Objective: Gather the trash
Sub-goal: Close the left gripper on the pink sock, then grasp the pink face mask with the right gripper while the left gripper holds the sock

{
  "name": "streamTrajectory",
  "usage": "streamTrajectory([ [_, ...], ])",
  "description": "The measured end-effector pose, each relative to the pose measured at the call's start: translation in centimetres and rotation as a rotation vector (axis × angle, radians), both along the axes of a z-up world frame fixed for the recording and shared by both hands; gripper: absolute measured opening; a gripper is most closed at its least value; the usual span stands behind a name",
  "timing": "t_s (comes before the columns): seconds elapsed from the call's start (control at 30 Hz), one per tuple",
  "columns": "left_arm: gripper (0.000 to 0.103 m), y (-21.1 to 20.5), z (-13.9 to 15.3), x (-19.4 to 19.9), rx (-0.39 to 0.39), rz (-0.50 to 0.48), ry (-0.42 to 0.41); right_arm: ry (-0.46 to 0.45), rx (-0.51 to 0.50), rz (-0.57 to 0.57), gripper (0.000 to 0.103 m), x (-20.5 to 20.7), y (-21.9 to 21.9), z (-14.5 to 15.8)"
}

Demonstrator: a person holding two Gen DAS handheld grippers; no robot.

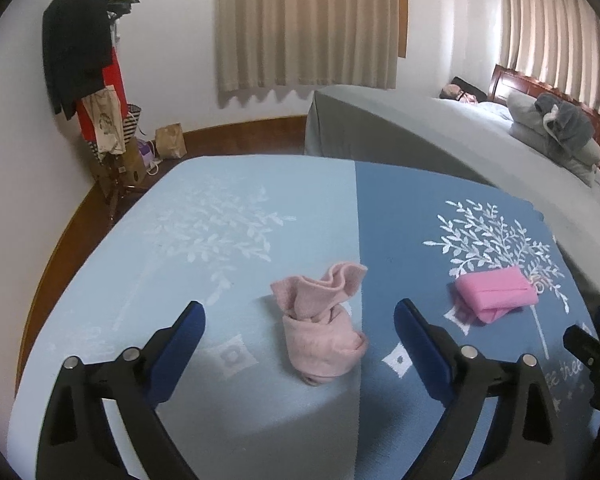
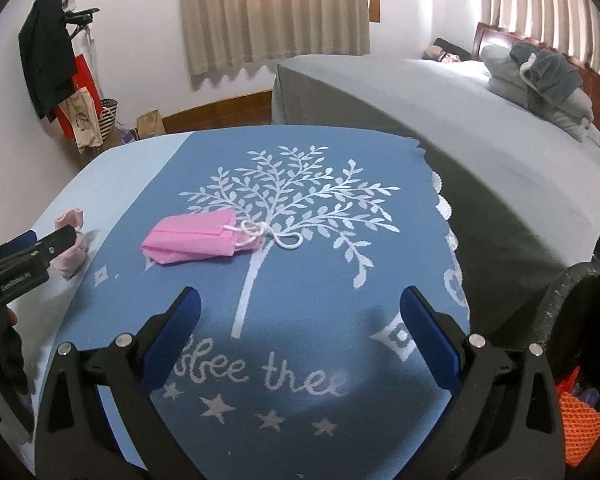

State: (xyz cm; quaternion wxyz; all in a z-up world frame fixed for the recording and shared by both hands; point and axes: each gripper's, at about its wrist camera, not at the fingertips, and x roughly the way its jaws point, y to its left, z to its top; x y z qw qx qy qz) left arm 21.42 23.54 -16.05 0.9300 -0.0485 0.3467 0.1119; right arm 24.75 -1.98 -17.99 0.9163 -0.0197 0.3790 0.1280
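Left gripper (image 1: 300,316) is held apart, crumpled pink cloth (image 1: 324,328) seen at 12 o'clock. Right gripper (image 2: 300,304) is held apart, folded pink mask (image 2: 196,238) seen at 11 o'clock on tabletop (image 2: 320,280).

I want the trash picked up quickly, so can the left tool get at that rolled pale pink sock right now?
Probably yes. The left tool is open, with the pale pink sock lying on the blue cloth straight ahead between its fingers, and nothing lies between them. The pink mask sits apart, off to the right.
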Motion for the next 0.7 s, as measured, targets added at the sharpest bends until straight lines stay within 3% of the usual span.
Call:
streamTrajectory([
  [0.13, 0.086, 0.3, -0.9, 1.2, -0.026, -0.001, 0.06, 0.005, 0.002, 0.004, 0.097, 0.0, 0.0, -0.1],
  [0.23, 0.071, 0.5, -1.7, 1.9, -0.047, -0.009, 0.112, 0.017, 0.005, -0.004, 0.097, 0.1, -0.1, -0.2],
  [0.3, 0.067, 0.7, -2.1, 2.2, -0.067, -0.016, 0.134, 0.022, 0.005, -0.002, 0.097, 0.2, -0.1, -0.3],
  [0.43, 0.04, 0.2, -2.1, 2.1, -0.057, -0.037, 0.124, 0.021, 0.002, 0.006, 0.097, 0.1, 0.1, -0.3],
  [0.7, 0.036, 0.3, -1.0, 0.8, -0.071, -0.02, 0.055, 0.01, 0.028, 0.024, 0.097, 0.3, 1.1, 0.0],
])
